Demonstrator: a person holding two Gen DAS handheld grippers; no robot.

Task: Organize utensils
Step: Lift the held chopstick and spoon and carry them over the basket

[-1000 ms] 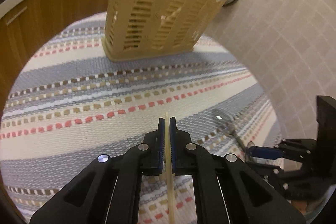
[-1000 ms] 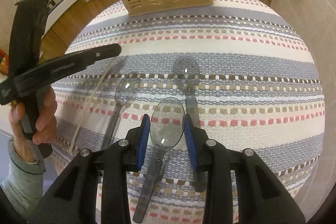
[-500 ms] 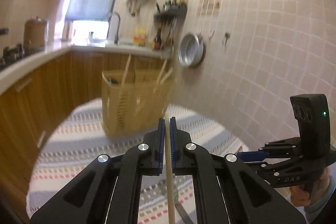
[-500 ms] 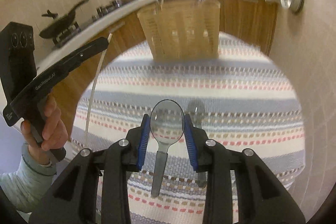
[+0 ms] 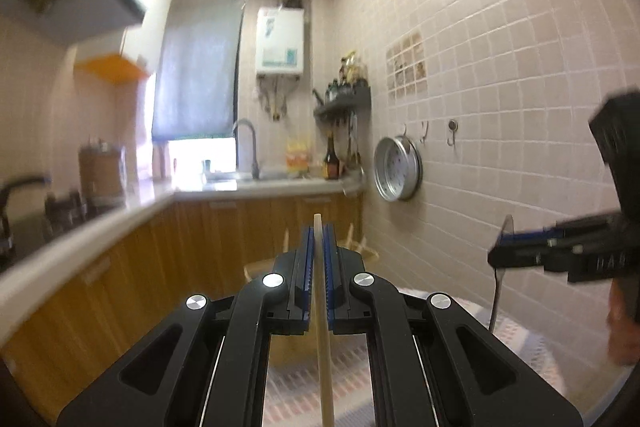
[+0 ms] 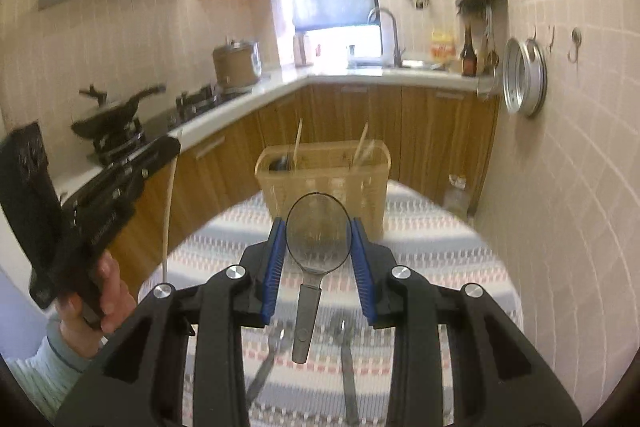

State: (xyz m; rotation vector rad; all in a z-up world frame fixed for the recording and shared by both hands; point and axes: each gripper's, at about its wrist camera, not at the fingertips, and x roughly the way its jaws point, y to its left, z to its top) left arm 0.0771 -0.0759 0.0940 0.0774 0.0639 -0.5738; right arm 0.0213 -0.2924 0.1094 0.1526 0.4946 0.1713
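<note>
My left gripper [image 5: 317, 247] is shut on a pale wooden chopstick [image 5: 323, 339] that hangs down between its blue pads; it also shows in the right wrist view [image 6: 169, 203]. My right gripper [image 6: 318, 239] is shut on a clear plastic spoon [image 6: 318, 239], bowl up and grey handle hanging down, lifted above the table. The beige slotted utensil basket [image 6: 324, 183] stands at the far end of the striped cloth and holds a few chopsticks. In the left wrist view the basket [image 5: 260, 267] is mostly hidden behind the fingers, and the right gripper [image 5: 516, 255] shows at the right.
Two more clear spoons [image 6: 268, 363] [image 6: 346, 359] lie on the striped cloth [image 6: 440, 267] below my right gripper. A tiled wall [image 6: 568, 187] runs along the right. Wooden cabinets and a counter with a stove [image 6: 120, 143] lie to the left and behind.
Both grippers have risen and tilted up from the cloth. The chopstick and the spoon have come up off the table with them. The basket now sits lower in both views.
</note>
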